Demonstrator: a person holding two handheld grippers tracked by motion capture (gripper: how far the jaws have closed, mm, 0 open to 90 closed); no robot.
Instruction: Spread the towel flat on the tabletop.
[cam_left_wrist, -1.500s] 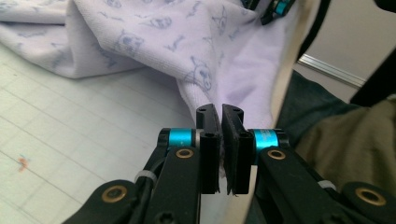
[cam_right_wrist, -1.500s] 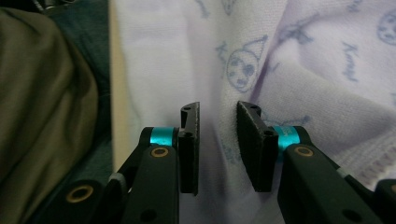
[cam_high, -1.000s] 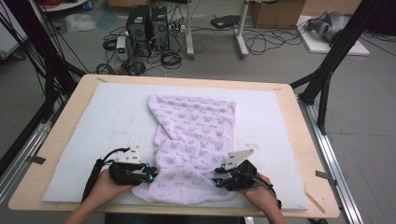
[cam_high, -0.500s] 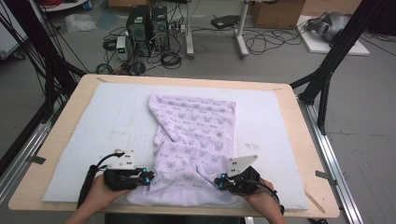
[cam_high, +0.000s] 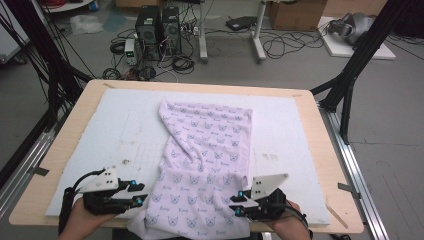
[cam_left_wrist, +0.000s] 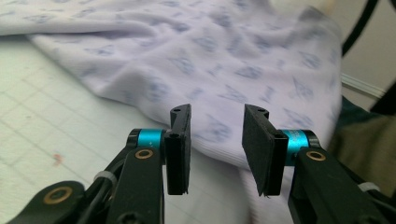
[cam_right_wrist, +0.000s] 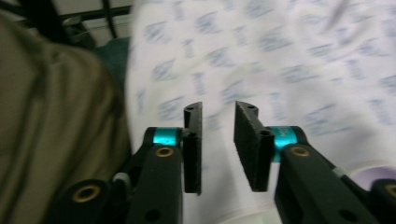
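A lilac cloth (cam_high: 207, 150) printed with small blue cat faces lies crumpled on the white foam mat (cam_high: 115, 130), and its near end hangs over the table's front edge. My left gripper (cam_high: 143, 193) sits at the cloth's near left edge. In the left gripper view this gripper (cam_left_wrist: 217, 144) is open, its jaws pointing at the cloth's hem (cam_left_wrist: 224, 70) with nothing between them. My right gripper (cam_high: 231, 203) is at the near right part of the cloth. The right gripper view shows it (cam_right_wrist: 218, 140) open just above the cloth (cam_right_wrist: 303, 56).
The mat covers a wooden table (cam_high: 330, 150) with black frame legs at both sides. Computers, cables and boxes lie on the floor beyond. Khaki clothing (cam_right_wrist: 46, 102) of the person is close at the left of the right gripper view.
Both hands and grippers have drawn back toward the table's front edge. The cloth's near end now lies lower, over that edge.
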